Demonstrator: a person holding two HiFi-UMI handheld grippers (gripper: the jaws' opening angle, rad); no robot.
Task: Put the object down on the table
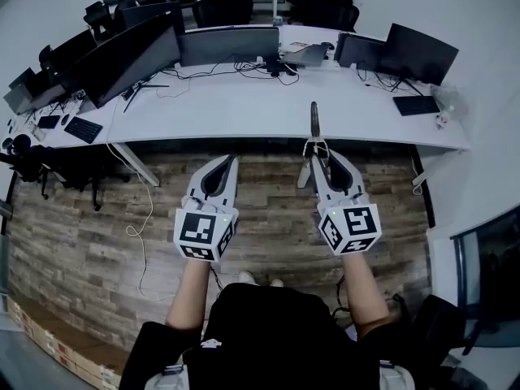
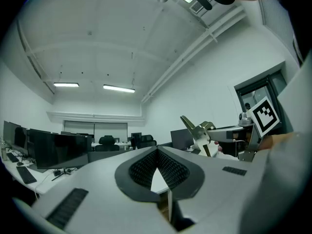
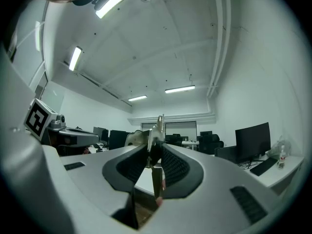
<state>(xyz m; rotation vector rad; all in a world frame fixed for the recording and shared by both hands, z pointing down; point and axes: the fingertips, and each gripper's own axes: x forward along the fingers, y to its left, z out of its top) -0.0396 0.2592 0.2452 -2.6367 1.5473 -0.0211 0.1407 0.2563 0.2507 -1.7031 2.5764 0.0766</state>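
Observation:
My right gripper [image 1: 316,150] is shut on a slim metal tool [image 1: 314,120] with a dark handle, which sticks forward from the jaw tips over the near edge of the long white table [image 1: 244,108]. In the right gripper view the tool [image 3: 157,130] stands edge-on, pinched between the ribbed pads of my right gripper [image 3: 155,145]. The left gripper view shows the tool's brass-coloured forked end [image 2: 197,130] off to the right. My left gripper [image 1: 228,162] hangs level over the wooden floor short of the table, its jaws [image 2: 157,152] closed tip to tip with nothing between them.
Several monitors [image 1: 130,55], keyboards [image 1: 83,128] and cables crowd the back and left of the table. Another monitor [image 1: 422,51] and keyboard [image 1: 416,105] sit at the right. Office chairs [image 1: 223,6] stand behind. Bare white tabletop [image 1: 268,116] lies ahead of the grippers.

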